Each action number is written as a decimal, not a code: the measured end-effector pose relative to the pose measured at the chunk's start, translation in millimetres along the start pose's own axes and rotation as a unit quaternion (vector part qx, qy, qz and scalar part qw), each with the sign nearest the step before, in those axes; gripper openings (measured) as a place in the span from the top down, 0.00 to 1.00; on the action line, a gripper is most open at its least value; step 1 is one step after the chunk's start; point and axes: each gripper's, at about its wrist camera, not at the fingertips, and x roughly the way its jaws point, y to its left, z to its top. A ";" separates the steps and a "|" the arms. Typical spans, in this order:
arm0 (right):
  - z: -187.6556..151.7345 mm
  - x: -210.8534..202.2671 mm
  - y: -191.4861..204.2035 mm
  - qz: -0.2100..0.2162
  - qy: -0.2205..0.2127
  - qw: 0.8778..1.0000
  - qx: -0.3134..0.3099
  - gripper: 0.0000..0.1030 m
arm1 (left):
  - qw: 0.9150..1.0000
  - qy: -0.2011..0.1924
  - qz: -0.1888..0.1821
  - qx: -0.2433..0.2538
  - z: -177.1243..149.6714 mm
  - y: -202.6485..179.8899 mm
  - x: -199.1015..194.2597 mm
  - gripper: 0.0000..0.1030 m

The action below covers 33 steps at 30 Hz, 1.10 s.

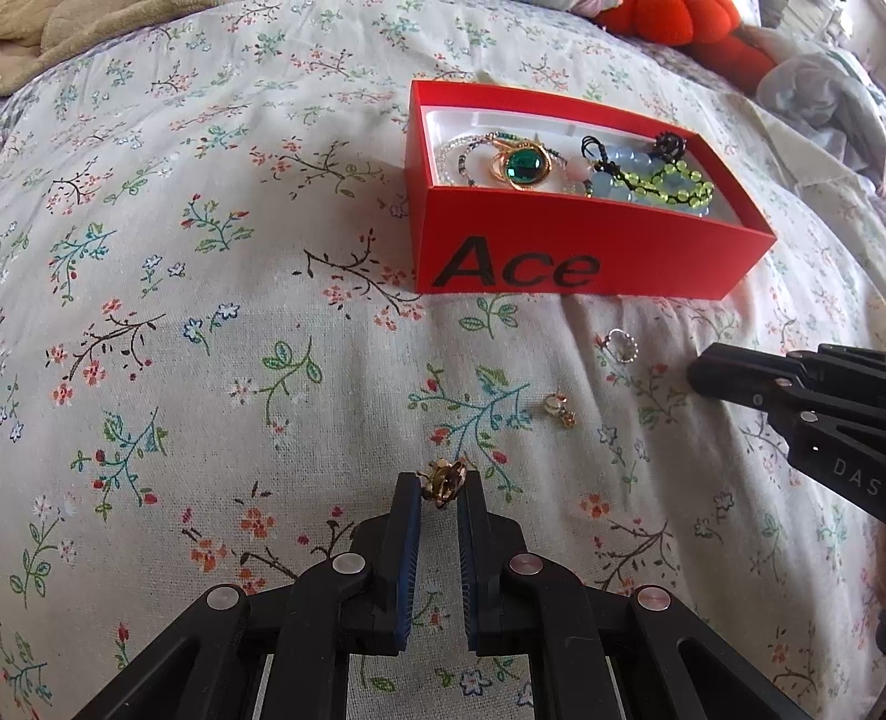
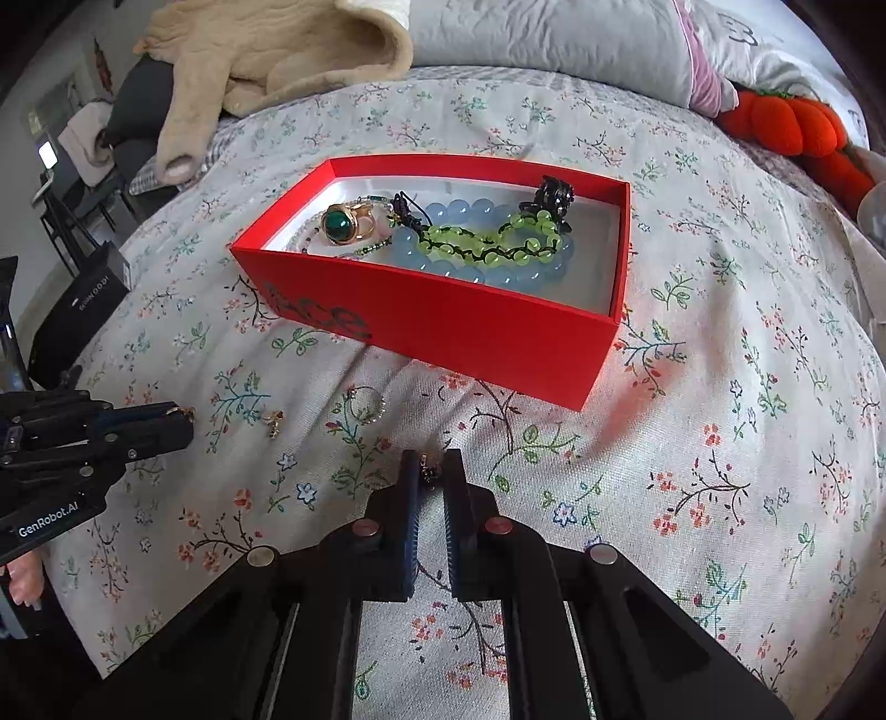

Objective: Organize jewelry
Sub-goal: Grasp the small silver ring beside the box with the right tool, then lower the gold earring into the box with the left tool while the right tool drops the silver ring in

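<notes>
A red box (image 1: 581, 260) marked "Ace" sits on the floral bedspread and holds a green-stone gold ring (image 1: 523, 165), blue beads and a green bead bracelet (image 1: 673, 183). My left gripper (image 1: 441, 487) is shut on a small gold brooch-like piece (image 1: 443, 483) just above the cloth. A small gold charm (image 1: 559, 409) and a thin silver ring (image 1: 621, 344) lie loose between it and the box. My right gripper (image 2: 429, 465) is shut on a tiny dark earring (image 2: 427, 469) in front of the box (image 2: 443, 327). The right gripper also shows at the right of the left wrist view (image 1: 699, 372).
A beige blanket (image 2: 266, 61) and grey pillows (image 2: 554, 44) lie at the far edge of the bed. An orange plush toy (image 2: 797, 133) sits at the far right. A dark bag (image 2: 83, 310) stands off the bed's left edge.
</notes>
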 end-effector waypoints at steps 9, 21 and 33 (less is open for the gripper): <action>6.0 -22.0 -10.0 0.018 -0.012 0.999 0.040 0.92 | 1.000 -0.023 -0.014 -0.011 14.5 0.0 -12.6 0.93; 32.8 -62.2 -16.0 0.038 -0.060 0.995 0.067 0.92 | 0.997 -0.066 -0.036 -0.031 51.4 -4.4 -28.0 0.93; 52.6 -54.8 -40.3 0.035 -0.063 0.990 0.120 0.92 | 0.994 -0.083 -0.052 -0.051 83.3 -9.5 -4.4 0.93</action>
